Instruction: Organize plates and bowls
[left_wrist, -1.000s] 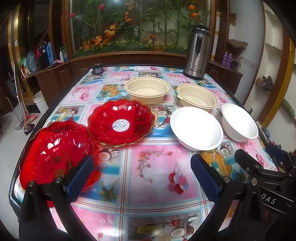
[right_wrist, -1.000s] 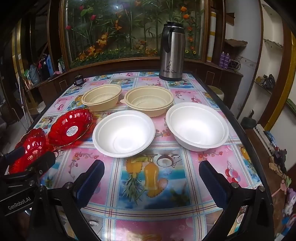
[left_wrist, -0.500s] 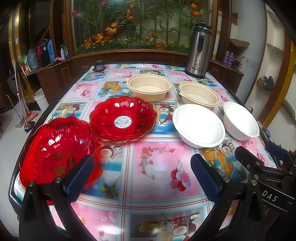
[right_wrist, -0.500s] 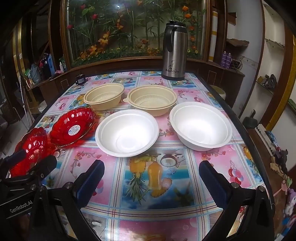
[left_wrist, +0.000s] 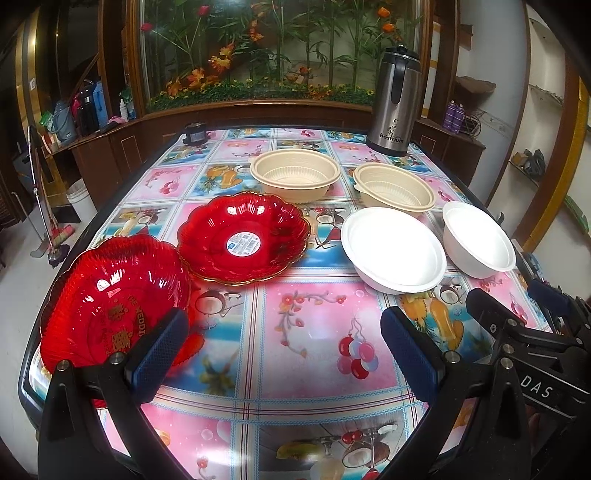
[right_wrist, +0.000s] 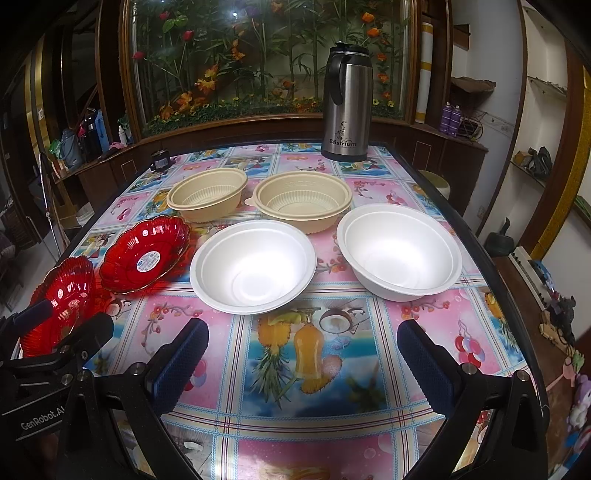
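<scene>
Left tongs (left_wrist: 280, 350): spread wide and empty, hanging over bare tabletop (left_wrist: 310, 332). The left finger's pad overlaps the near red plate (left_wrist: 110, 306) in the left wrist view; I cannot tell whether it touches the rim.
Right tongs (right_wrist: 303, 354): also spread wide, gripping nothing, over the fruit-print cloth just short of the white bowls.
Red plates: the near one sits at the tabletop's left corner. The second red plate (left_wrist: 243, 240), with a sticker in its middle, lies just beside it, rims close or overlapping.
White bowls: left white bowl (right_wrist: 253, 266) and right white bowl (right_wrist: 399, 251) stand side by side, apart.
Beige bowls: left beige bowl (right_wrist: 207, 197) and right beige bowl (right_wrist: 303, 203) form a row behind, separate.
Thermos (right_wrist: 345, 103): upright at the far edge.
Progress: nothing is nested or stacked; by my judgement the sorting has not begun, and all three pairs remain to be stacked.
</scene>
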